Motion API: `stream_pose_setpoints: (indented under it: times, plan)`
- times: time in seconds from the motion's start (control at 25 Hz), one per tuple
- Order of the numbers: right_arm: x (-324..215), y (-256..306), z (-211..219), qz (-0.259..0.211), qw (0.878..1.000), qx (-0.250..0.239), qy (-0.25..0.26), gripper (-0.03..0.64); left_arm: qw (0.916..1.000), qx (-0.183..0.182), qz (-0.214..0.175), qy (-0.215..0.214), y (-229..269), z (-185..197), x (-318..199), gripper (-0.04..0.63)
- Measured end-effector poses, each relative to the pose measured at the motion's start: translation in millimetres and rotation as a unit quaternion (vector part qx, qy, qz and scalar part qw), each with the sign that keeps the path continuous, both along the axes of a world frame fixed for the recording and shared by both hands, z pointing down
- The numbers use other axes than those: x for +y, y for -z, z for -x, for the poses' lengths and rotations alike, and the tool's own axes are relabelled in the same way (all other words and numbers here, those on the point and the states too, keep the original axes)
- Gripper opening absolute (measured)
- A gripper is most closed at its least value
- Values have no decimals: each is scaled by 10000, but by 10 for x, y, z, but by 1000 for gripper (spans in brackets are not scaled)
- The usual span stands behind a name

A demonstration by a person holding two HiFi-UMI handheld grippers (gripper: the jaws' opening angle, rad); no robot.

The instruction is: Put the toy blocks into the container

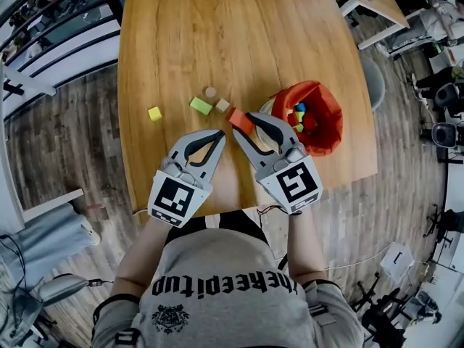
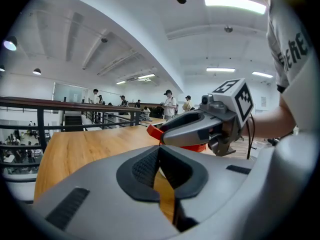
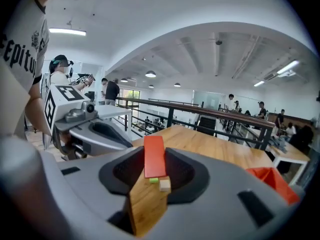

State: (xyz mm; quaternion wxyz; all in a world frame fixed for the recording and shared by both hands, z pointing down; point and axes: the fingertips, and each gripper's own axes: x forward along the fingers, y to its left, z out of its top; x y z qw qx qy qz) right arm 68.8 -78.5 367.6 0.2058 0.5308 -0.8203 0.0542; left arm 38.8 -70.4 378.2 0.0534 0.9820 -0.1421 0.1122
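My right gripper [image 1: 241, 122] is shut on a red block [image 1: 240, 119], held above the wooden table [image 1: 217, 35] just left of the orange-red container [image 1: 322, 104]. In the right gripper view the red block [image 3: 154, 156] stands upright between the jaws, with a green block [image 3: 153, 180] and a beige cube [image 3: 164, 184] on the table beyond it. My left gripper [image 1: 220, 134] is shut and empty, close beside the right one. On the table lie a yellow block [image 1: 154, 113], the green block [image 1: 201, 106], the beige cube [image 1: 222, 105] and a round wooden piece [image 1: 211, 92]. Coloured blocks lie inside the container.
The table's near edge [image 1: 217, 210] runs just under both grippers. The container's orange rim [image 3: 270, 180] shows at the right of the right gripper view. A second table [image 1: 377, 6] and chairs stand at the far right, and a railing [image 3: 220, 115] lies beyond.
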Motion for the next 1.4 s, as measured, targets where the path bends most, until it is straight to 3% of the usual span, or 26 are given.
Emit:
stream_pose_setpoints:
  times: [0.44,1.4]
  plan:
    - [258,410,-254,-500,9982,145,-298,140,9989,74,-93,-444,61,-346,269,15]
    - [947,533,-1159,-639,9863,270,-1498,140,9920,177,-283,-1214,245,-994,802,14]
